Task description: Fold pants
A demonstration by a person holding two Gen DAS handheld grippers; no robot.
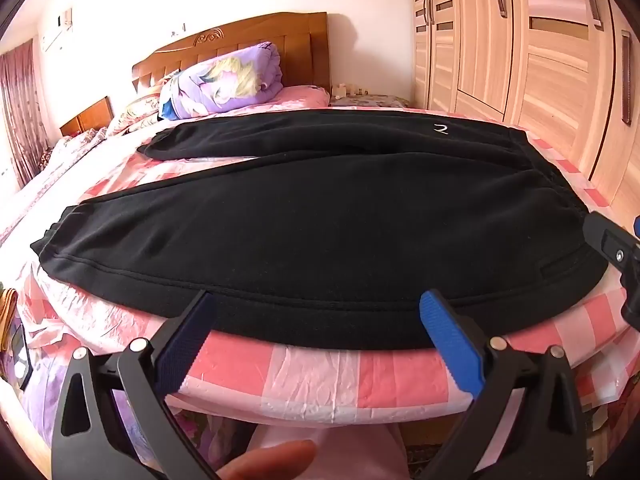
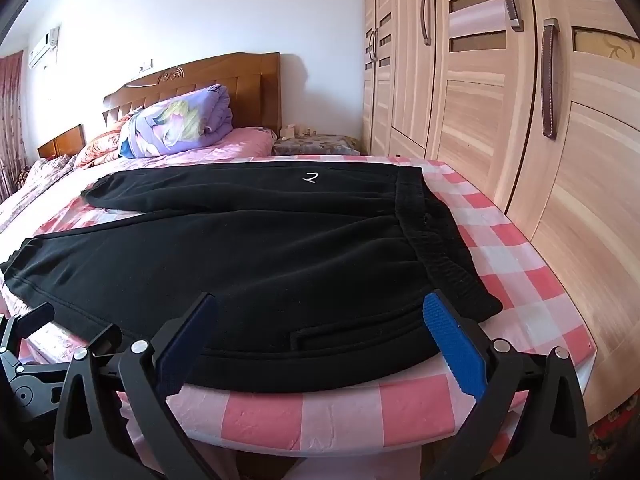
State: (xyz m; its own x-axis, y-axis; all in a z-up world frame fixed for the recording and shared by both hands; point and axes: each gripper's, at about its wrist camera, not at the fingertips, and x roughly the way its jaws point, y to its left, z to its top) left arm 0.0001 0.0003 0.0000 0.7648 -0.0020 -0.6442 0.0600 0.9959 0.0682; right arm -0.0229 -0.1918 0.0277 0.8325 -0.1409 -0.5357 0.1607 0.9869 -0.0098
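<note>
Black pants (image 1: 320, 216) lie spread flat on a board covered in pink-and-white check plastic (image 1: 320, 368), waistband to the right, both legs reaching left. They also show in the right wrist view (image 2: 260, 256), with a small white mark (image 2: 310, 178) on the far leg. My left gripper (image 1: 320, 300) is open, its fingertips at the near edge of the near leg. My right gripper (image 2: 320, 304) is open at the near edge close to the waistband (image 2: 436, 240). Neither holds cloth. The right gripper shows at the right edge of the left wrist view (image 1: 616, 252).
The board rests on a bed with pink sheets (image 2: 248, 140). A folded purple quilt (image 2: 180, 124) lies near the wooden headboard (image 2: 224, 76). A tall wooden wardrobe (image 2: 500, 100) stands close on the right. A hand (image 1: 268, 460) shows below.
</note>
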